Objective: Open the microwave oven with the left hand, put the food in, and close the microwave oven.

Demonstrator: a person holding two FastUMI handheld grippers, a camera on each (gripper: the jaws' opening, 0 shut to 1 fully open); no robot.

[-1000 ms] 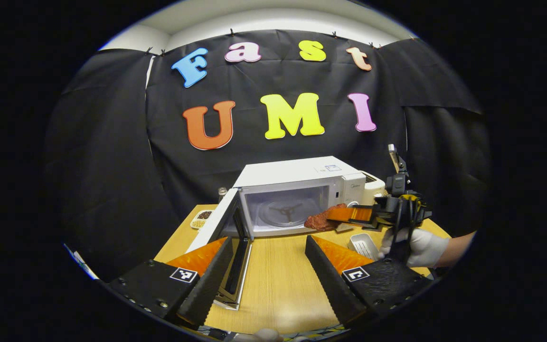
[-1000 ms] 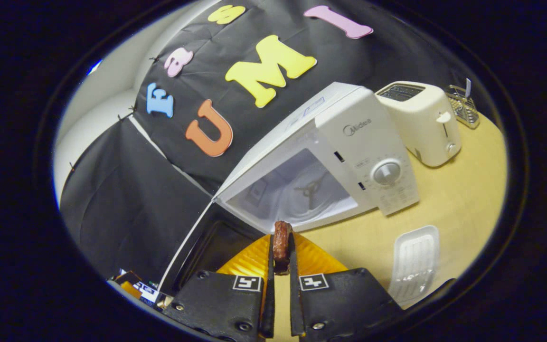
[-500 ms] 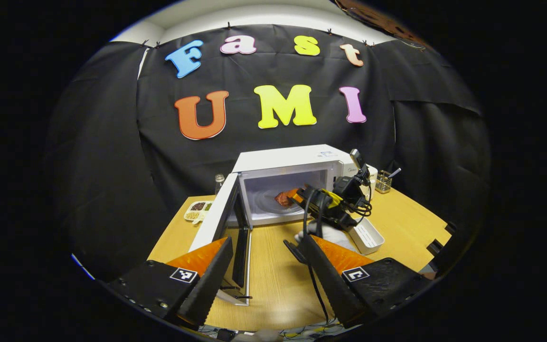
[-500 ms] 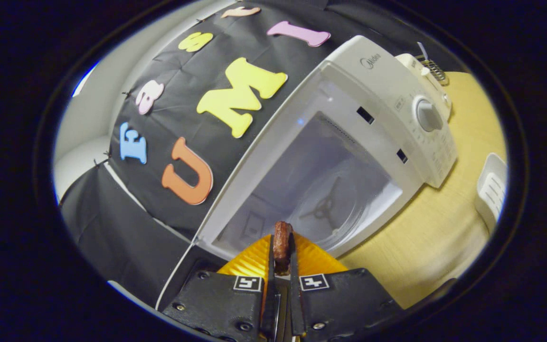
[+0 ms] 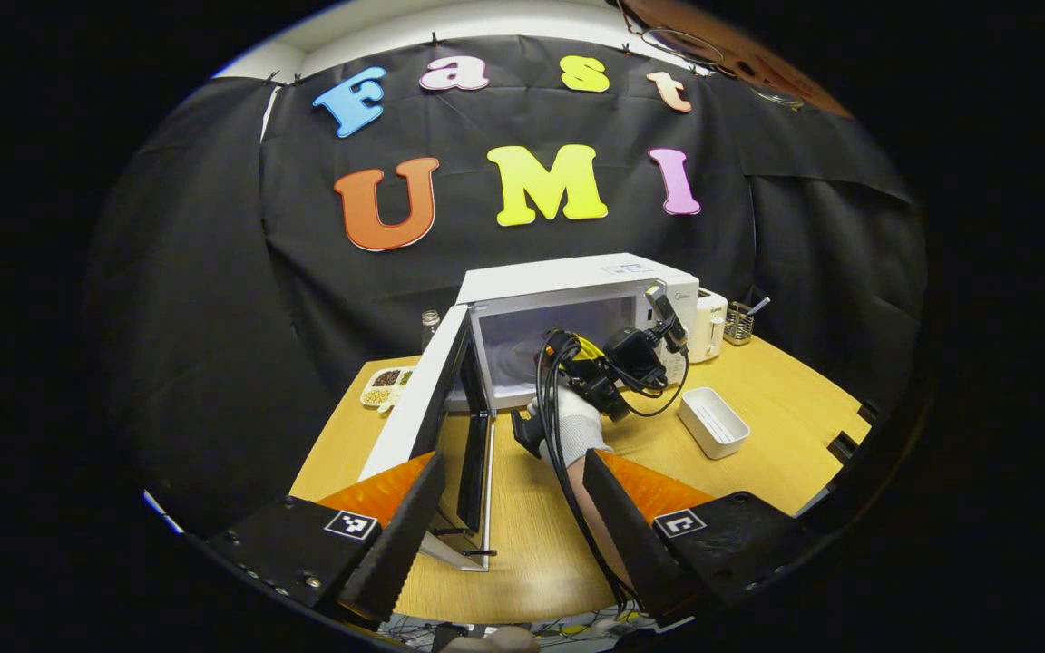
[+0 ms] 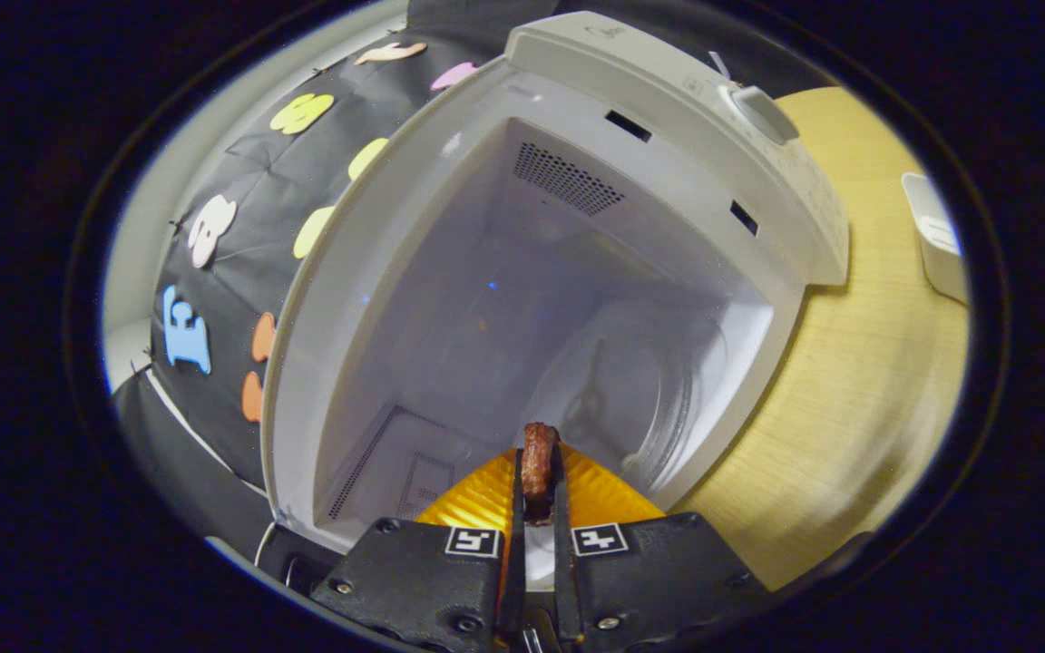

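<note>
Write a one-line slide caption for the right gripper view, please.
Right gripper, shut on a brown piece of food, at the mouth of the open microwave oven on a wooden table.

A staged kitchen booth, probably a lab: black cloth wall (image 5: 214, 272) behind a pale wooden table (image 5: 786, 408) bearing a white microwave oven (image 5: 577, 277) and cream toaster (image 5: 709, 322).

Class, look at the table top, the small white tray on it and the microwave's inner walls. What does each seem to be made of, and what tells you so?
Table top: wood or wood-look laminate, matte; pale grain lines show.
Small white tray: probably plastic, smooth, with moulded ribs inside.
Microwave inner walls: likely painted metal, slightly glossy; a punched vent grid shows, and faint light spots reflect.
</note>
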